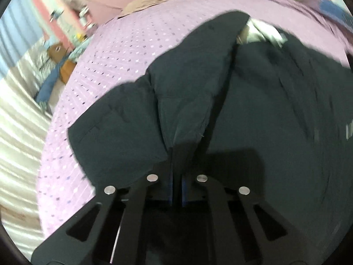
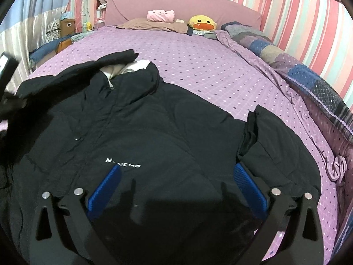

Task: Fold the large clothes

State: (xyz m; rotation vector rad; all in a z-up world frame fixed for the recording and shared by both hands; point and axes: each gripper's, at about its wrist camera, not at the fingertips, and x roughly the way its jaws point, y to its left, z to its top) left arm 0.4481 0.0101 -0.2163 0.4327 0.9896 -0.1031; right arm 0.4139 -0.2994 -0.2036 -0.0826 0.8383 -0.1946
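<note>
A large black padded jacket (image 2: 136,132) lies front up on the purple bed, hood toward the headboard, white lettering on its chest. Its right sleeve (image 2: 271,145) lies folded beside the body. My right gripper (image 2: 176,172) is open and empty, hovering over the chest, blue pads (image 2: 249,187) wide apart. My left gripper (image 1: 176,172) is shut on a fold of the jacket's left sleeve (image 1: 136,119), which is lifted and pulled over the body. The view is motion-blurred. The left gripper's body shows at the far left edge of the right wrist view (image 2: 6,70).
The purple dotted bedsheet (image 2: 209,66) stretches to a pink headboard (image 2: 183,6). A pink pillow, a duck plush (image 2: 203,23) and a brown cloth lie at the head. A patchwork quilt (image 2: 308,77) runs along the right edge by the striped wall. Boxes and curtains stand left of the bed.
</note>
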